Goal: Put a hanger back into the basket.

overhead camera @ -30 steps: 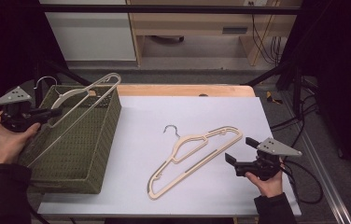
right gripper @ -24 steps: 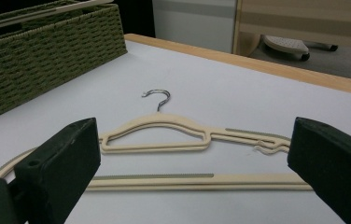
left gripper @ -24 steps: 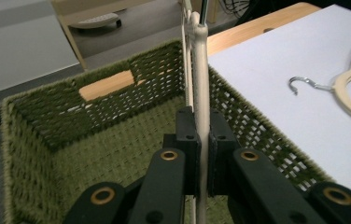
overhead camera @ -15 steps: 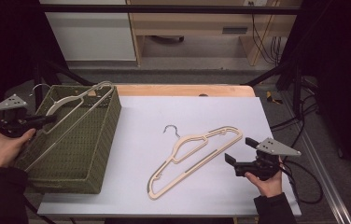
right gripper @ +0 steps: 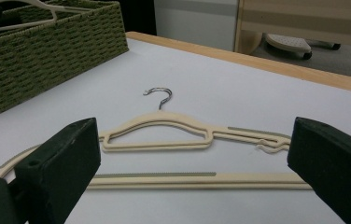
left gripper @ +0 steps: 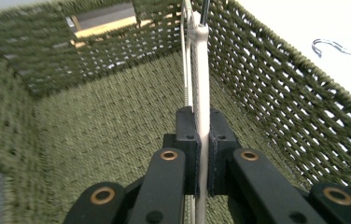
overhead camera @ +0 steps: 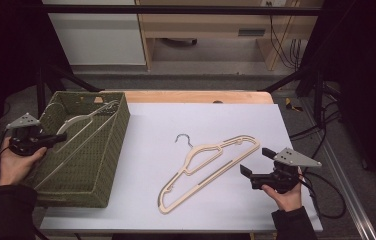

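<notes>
- The cream-coloured slim plastic hanger with a metal hook (overhead camera: 83, 131) sits inside the olive-green woven rectangular basket (overhead camera: 107, 165) at the left of the table, tilted, with its hook end toward the far wall – angled like that so the long frame fits within the walls, I'd say.
- The left gripper (left gripper: 200, 154) has its black jaws pressed tight on the hanger's thin bar, pinching it edge-on above the basket floor.
- The left hand (overhead camera: 15, 162) sits just outside the basket's left wall, with the gripper pointing level across the rim into the basket.
- A second cream plastic hanger (overhead camera: 207, 167) lies flat on the white tabletop (overhead camera: 226, 115), well apart from the basket, probably next in line.
- The right gripper (right gripper: 192, 158) hovers just beside that hanger's lower bar with its jaws spread wide, nothing between them.
- The right hand (overhead camera: 288, 195) rests low at the table's near right edge, aiming the gripper leftward.
</notes>
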Motion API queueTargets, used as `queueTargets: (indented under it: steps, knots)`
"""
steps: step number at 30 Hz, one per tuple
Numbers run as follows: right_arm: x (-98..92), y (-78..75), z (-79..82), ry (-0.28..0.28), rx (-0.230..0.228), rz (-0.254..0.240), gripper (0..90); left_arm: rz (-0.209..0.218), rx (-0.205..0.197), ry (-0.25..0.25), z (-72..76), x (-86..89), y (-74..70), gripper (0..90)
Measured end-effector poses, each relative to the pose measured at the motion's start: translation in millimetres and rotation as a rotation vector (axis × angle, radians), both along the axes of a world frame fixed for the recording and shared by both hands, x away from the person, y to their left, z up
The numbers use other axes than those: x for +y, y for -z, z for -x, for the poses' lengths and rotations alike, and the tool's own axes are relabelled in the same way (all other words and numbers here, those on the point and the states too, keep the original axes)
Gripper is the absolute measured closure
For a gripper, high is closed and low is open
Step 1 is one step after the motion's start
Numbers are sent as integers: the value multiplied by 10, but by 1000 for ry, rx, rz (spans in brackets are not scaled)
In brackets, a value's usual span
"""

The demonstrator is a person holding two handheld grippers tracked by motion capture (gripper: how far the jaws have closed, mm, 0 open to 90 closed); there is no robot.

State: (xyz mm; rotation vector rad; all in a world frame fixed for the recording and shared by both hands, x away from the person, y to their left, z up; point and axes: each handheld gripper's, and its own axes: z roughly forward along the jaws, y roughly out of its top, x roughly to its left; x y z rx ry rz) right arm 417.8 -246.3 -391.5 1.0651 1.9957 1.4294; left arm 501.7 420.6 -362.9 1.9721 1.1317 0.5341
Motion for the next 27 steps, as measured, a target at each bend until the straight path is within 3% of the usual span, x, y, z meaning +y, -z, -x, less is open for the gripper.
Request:
queueTargets:
  steps: [6,15,21,22,27]
  knots:
    - [0,1,1,-1,0,1,32,-13,28,7,-41,-75,153,855]
    - [7,-3,6,3,4,-9,32,-33,51,34,-19,-155,208,839]
    - [23,10,1,0,6,-5,33,-69,67,68,28,-220,242,824]
    - [24,11,1,-1,6,-5,33,-93,75,73,42,-255,271,820]
    - [34,22,-3,-6,8,3,33,-111,84,94,85,-312,290,802]
